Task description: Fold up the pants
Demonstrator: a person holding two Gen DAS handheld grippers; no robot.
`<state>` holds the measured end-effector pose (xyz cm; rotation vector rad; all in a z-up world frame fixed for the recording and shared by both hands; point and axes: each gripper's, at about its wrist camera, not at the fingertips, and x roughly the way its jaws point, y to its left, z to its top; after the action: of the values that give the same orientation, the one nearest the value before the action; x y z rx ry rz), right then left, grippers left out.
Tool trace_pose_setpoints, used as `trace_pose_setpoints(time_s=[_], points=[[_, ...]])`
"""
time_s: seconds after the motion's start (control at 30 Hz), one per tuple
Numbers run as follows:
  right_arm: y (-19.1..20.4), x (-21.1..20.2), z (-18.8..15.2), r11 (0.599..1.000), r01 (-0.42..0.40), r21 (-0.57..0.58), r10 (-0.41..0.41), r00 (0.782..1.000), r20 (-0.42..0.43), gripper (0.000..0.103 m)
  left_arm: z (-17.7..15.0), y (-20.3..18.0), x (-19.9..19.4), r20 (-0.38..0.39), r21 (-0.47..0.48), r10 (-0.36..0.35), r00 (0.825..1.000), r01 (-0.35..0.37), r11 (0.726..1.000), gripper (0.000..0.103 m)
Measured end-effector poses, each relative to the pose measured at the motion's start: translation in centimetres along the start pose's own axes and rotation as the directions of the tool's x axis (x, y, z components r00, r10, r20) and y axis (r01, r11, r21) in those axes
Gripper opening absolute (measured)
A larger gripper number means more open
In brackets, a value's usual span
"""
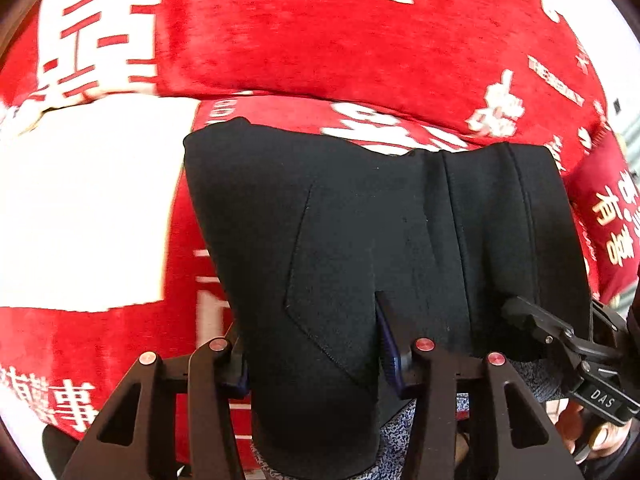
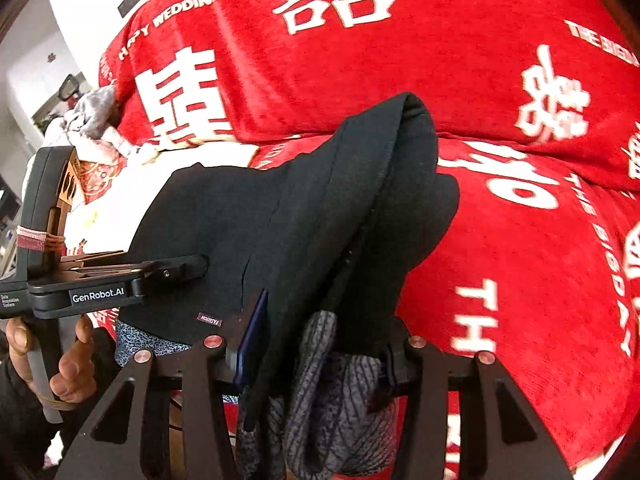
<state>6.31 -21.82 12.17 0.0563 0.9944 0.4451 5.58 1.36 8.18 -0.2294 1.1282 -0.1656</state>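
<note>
Both the left hand-held gripper (image 1: pixel 316 344) and the right hand-held gripper (image 2: pixel 316 344) are clamped on the black pants (image 1: pixel 360 240), held bunched above the red bedspread (image 1: pixel 320 40); the thick, limp fabric likely handles best gripped at its edges.

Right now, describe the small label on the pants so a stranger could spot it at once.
Start at the red blanket with white characters. On it lie the folded black pants, clamped by the right gripper. Near their lower left edge sits the small dark label, the only tag with lettering on plain black cloth.
</note>
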Motion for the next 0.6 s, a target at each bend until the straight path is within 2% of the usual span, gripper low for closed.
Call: trace_pose_setpoints(time_s=[0.1,0.23,0.43,0.5,0.6], points=[[1.3,1.4,0.4,1.0,-0.017,0.002,0.017,1.0,-0.017,0.051,0.1,1.6,0.1,-0.006,-0.007,0.028,1.0,-0.028,1.0,0.05],[1.9,2.5,0.4,1.0,-0.015,0.008,0.015,0.999,-0.029,0.051,0.4,2.8,0.9,-0.02,-0.014,0.032,0.999,-0.032,0.999,0.05],[0.5,4.0,0.6,0.999,0.017,0.048,-0.015,0.998,-0.055,0.051,1.2,2.5,3.6,-0.054,-0.005,0.016,0.998,-0.016,1.0,0.05],[-0.6,5.1,0.4,0.997,0.026,0.076,-0.02,0.997,-0.08,0.051,1.3,2.8,4.8,-0.065,-0.007,0.021,0.998,-0.022,1.0,0.052],[-2.1,6.5,0.1,0.992,0.038,0.121,-0.026,0.995,-0.101,0.058,1.2,3.9,5.6,-0.072,-0.039,0.002,0.997,-0.005,0.999,0.062]])
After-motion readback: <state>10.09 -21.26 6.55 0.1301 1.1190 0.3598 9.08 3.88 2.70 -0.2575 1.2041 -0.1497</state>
